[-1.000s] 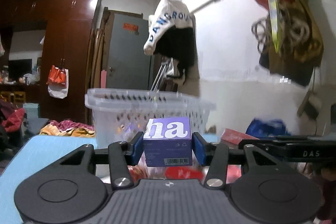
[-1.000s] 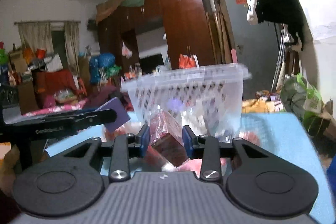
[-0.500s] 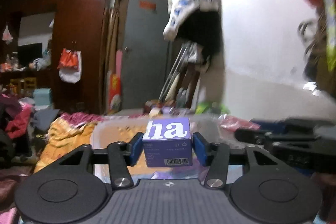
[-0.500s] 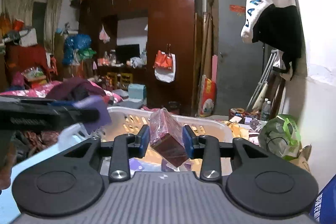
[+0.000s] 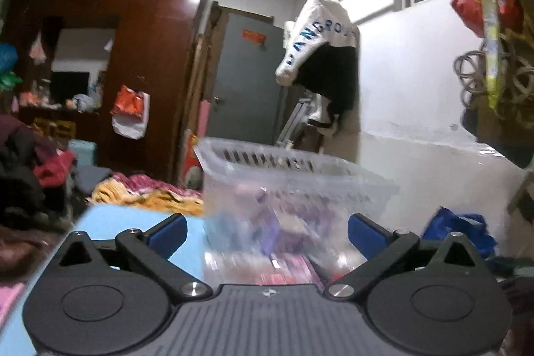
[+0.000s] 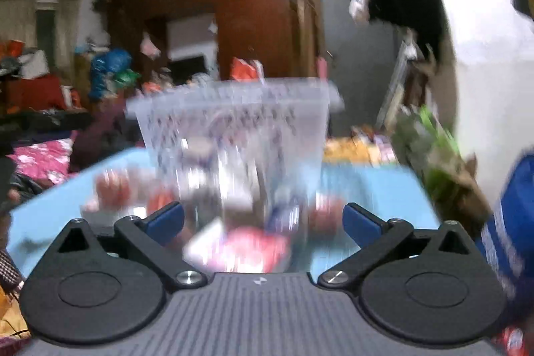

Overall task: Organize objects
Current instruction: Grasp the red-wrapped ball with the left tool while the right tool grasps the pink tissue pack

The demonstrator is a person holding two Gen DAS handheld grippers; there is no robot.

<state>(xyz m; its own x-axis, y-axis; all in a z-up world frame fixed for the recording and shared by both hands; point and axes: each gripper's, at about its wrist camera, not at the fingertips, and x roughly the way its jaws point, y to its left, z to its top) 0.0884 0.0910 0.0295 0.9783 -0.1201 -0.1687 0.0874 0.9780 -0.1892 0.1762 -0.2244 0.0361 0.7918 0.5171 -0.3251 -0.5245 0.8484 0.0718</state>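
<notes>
A translucent slotted plastic basket [image 5: 267, 155] stands on the light blue table [image 5: 110, 226], just beyond my left gripper [image 5: 267, 234]. That gripper's jaws are opening wide, with nothing between the blue pads [image 5: 167, 232]. Blurred purple and pink shapes show through the basket wall; I cannot tell them apart. In the right wrist view the same basket [image 6: 233, 89] sits straight ahead of my right gripper [image 6: 263, 222]. Its jaws are opening too and hold nothing. Blurred red and white packets [image 6: 253, 249] lie on the table [image 6: 367, 186] by the basket's foot.
A blue bag [image 5: 460, 229] lies right of the basket and a green plastic bag [image 6: 430, 149] sits by the white wall. Reddish items [image 6: 110, 186] lie on the table's left. Clothes piles [image 5: 33, 175] and a brown wardrobe [image 5: 150, 55] fill the left and back.
Half a second ago both grippers hung over the basket, the left shut on a purple box, the right on a reddish packet. Both jaws have since opened, both items are gone, and the grippers have pulled back.
</notes>
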